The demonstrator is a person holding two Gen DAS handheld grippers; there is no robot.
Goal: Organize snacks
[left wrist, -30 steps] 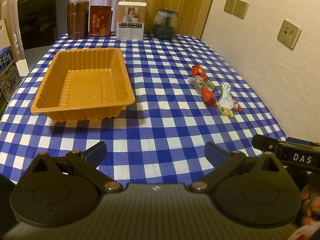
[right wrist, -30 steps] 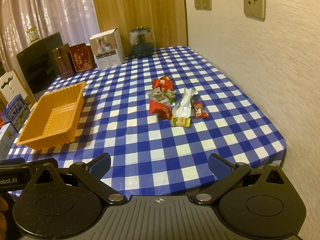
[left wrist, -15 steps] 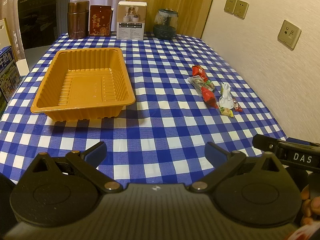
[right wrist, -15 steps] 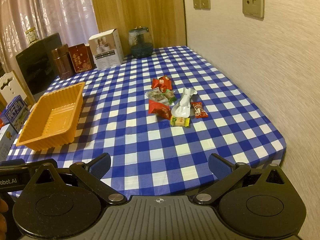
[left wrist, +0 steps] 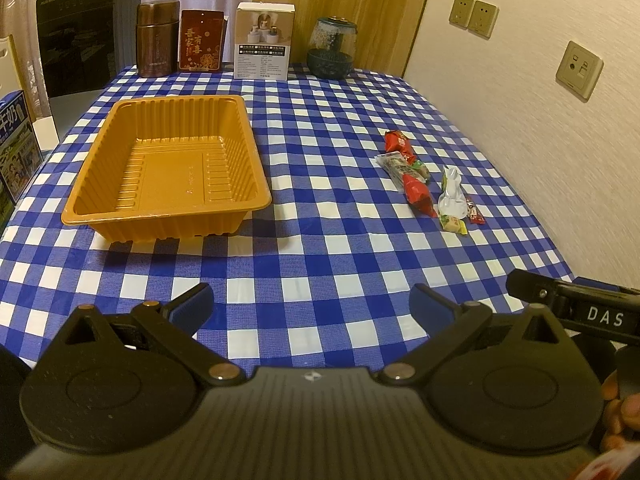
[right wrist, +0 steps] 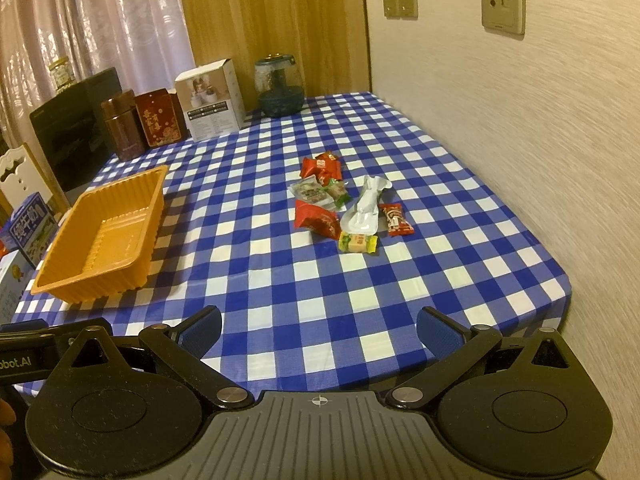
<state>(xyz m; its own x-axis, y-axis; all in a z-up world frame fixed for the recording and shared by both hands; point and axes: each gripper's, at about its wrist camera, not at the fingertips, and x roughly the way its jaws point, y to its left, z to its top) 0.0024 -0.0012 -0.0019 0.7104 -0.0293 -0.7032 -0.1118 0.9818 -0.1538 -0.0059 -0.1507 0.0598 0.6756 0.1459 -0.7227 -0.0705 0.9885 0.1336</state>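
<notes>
I see the table (left wrist: pixel 320 264) under its blue-and-white checked cloth filling both views, pushed against the wall on its right side. Along the far edge stand a black appliance (left wrist: pixel 80 44), a white box (left wrist: pixel 264 42), a brown canister (left wrist: pixel 157 38), a red tin (left wrist: pixel 201 40) and a glass jar (left wrist: pixel 331 48), all well behind my working area. On the left half sits the orange tray (left wrist: pixel 168 168), with nothing in it. The snacks (right wrist: pixel 340 204) lie in a loose cluster on the right half, well apart from the tray: red packets, a white pouch (right wrist: pixel 364 208) and a small yellow candy (right wrist: pixel 357 242) nearest me (a few overlap or touch). Open cloth lies between my tools and both. My left gripper (left wrist: pixel 310 306) hovers at the near edge, jaws spread wide, holding nothing. My right gripper (right wrist: pixel 319 330) does likewise, wide apart and empty.
</notes>
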